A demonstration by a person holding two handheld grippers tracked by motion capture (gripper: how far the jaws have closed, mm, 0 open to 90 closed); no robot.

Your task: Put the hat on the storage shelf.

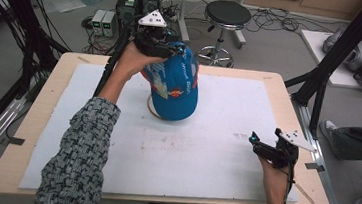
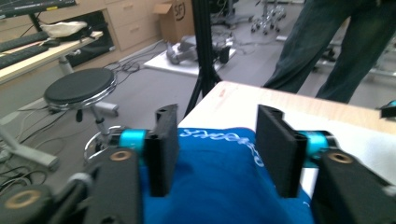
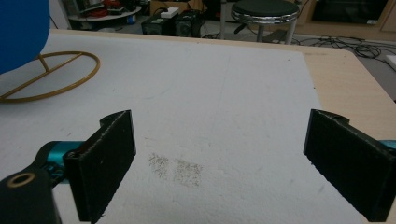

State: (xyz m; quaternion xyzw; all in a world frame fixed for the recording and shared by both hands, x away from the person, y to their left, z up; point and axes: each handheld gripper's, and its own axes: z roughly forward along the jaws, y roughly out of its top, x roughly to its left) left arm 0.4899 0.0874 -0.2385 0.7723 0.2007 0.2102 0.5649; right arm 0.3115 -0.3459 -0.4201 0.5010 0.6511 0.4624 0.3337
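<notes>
Toward the left along the far edge of the wooden tabletop (image 1: 42,114): left hand (image 1: 133,59) reaching in, carrying the left gripper (image 1: 171,48) level with the top of the blue cap (image 1: 175,89). Jaws about halfway apart, one on each side of the cap's far part. Seen in the left gripper view, blue cloth (image 2: 215,186) lying between and beneath the two black pads (image 2: 163,149), apparently not pinched by them. Judged a loosened hold, not a grip. Likely so placed because the cap now carries itself.

Just right of that, in the middle of the far half of the white mat (image 1: 204,154): cap perched on a gold wire stand (image 1: 150,110), brim end toward the far edge, crown bulging toward the person. Ring foot of the stand (image 3: 51,79) flat on the mat, with a thin upright rising from it under the blue cloth, presumably to keep the cap shaped and off the mat.

Farther right, near the right edge of the mat and closer to the near edge: right hand (image 1: 274,179) resting low with the right gripper (image 1: 260,146) pointed in toward the cap. Jaws spread wide, nothing between them but bare mat. Well apart from cap and stand, probably parked out of the way, ready to help if needed.

Beyond the far edge, on the floor: a round black stool (image 1: 226,13).
</notes>
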